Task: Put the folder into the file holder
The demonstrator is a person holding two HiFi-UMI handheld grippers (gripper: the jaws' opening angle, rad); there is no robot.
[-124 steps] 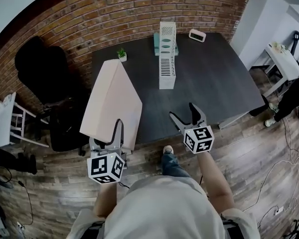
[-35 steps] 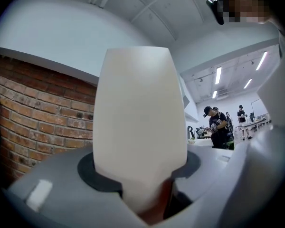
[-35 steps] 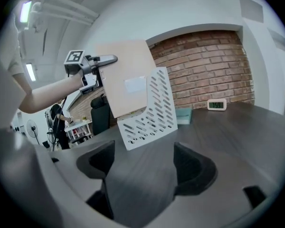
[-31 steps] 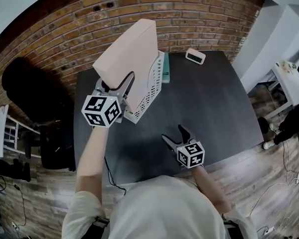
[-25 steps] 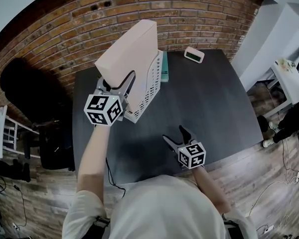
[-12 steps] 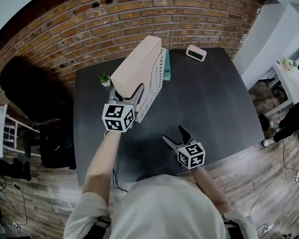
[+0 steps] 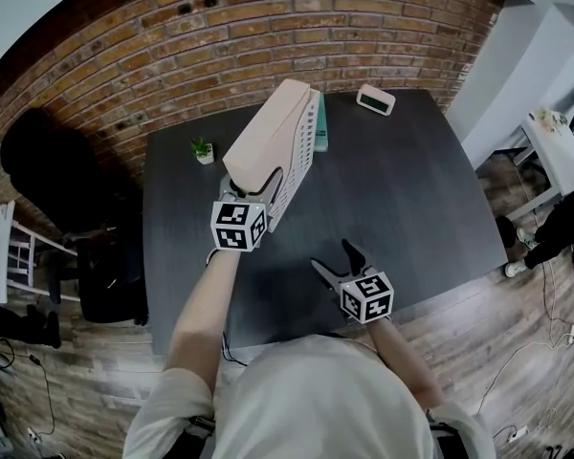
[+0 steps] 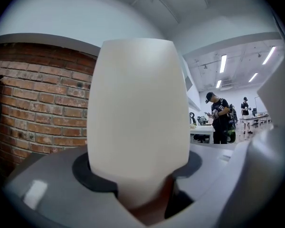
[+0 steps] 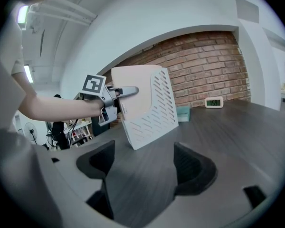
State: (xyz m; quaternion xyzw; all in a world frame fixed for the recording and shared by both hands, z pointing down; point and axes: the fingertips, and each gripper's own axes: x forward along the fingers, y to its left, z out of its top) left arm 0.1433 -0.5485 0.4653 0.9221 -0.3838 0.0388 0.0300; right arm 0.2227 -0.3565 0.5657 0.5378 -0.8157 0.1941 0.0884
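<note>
heads up, left gripper (image 7: 253, 182) jaws are opening around the pale pink cardboard folder (image 7: 268, 134) in the white perforated file holder (image 7: 298, 165) at 12 o'clock on the dark desk (image 7: 411, 189), right gripper (image 7: 333, 256) gaping and empty, so if it's not seated it could tip the holder.

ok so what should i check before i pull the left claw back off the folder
1. Folder inside the file holder: ok, it stands in the holder with its top edge above the holder's side.
2. Folder down on the holder's floor: cannot tell, the holder's wall hides its bottom edge.
3. Left claw free of the folder: not ok, its jaws are opening but the folder is between them.
4. Holder resting on the table: ok, its base meets the tabletop in the right gripper view.
5. Right claw out of the way: ok, it is open, empty and apart from the holder.
</note>
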